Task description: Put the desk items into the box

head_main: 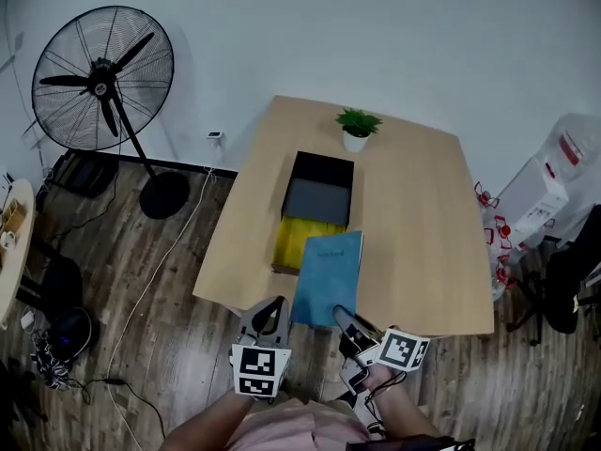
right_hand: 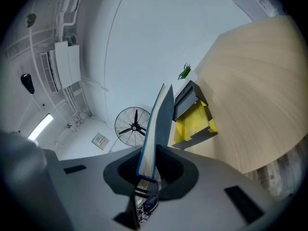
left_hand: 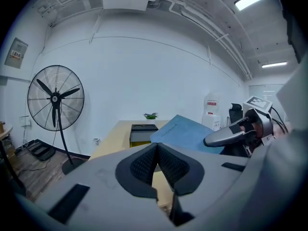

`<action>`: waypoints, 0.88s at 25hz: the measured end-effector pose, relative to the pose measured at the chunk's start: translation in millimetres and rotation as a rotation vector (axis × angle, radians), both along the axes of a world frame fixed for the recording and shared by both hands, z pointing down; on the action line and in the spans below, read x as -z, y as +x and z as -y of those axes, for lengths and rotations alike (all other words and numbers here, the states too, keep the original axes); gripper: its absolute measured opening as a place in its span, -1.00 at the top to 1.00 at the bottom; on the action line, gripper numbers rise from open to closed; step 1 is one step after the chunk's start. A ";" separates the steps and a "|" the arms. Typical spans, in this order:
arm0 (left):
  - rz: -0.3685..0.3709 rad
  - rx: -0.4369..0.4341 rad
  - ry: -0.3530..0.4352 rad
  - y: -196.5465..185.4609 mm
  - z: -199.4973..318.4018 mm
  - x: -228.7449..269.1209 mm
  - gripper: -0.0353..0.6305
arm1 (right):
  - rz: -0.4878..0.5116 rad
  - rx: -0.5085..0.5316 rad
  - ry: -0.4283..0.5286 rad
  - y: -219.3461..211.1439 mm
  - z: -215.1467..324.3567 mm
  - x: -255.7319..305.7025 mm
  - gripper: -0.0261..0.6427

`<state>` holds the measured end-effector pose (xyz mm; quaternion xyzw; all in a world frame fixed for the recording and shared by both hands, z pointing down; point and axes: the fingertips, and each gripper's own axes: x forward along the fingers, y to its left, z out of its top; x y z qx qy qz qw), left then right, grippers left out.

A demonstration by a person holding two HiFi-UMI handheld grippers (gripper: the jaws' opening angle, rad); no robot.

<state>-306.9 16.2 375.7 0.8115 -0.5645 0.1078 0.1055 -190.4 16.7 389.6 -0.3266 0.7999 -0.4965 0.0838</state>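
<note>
A blue notebook [head_main: 328, 276] is held flat above the table's near edge, its far end over the box [head_main: 314, 212]. My right gripper [head_main: 346, 319] is shut on its near edge; in the right gripper view the notebook [right_hand: 157, 131] stands edge-on between the jaws. The box [right_hand: 195, 113] is black at the far end with yellow flaps at the near end. My left gripper [head_main: 270, 316] hangs at the table's near edge left of the notebook, shut with its pads [left_hand: 157, 165] touching and nothing held. The left gripper view shows the notebook [left_hand: 187, 133] and box [left_hand: 142, 133].
A small potted plant [head_main: 357, 127] stands at the far side of the wooden table [head_main: 423, 224]. A standing fan [head_main: 105, 85] is on the floor to the left. Bags and a water dispenser [head_main: 549, 191] sit to the right of the table.
</note>
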 end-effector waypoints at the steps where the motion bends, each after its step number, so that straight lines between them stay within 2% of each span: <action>1: -0.001 -0.004 0.005 -5.7 3.3 1.2 0.87 | -0.004 -0.007 -0.003 -4.0 3.6 -0.5 0.78; 10: -0.004 -0.024 -0.001 -36.7 20.8 0.4 0.87 | 0.017 -0.035 -0.007 -29.1 34.5 1.1 0.78; 16: 0.020 -0.024 -0.042 -48.1 36.7 -13.1 0.87 | 0.061 -0.055 -0.080 -35.8 55.4 -15.2 0.78; 22: 0.043 -0.037 -0.071 -44.3 61.6 -19.6 0.87 | 0.109 -0.045 -0.164 -36.8 71.2 -38.6 0.77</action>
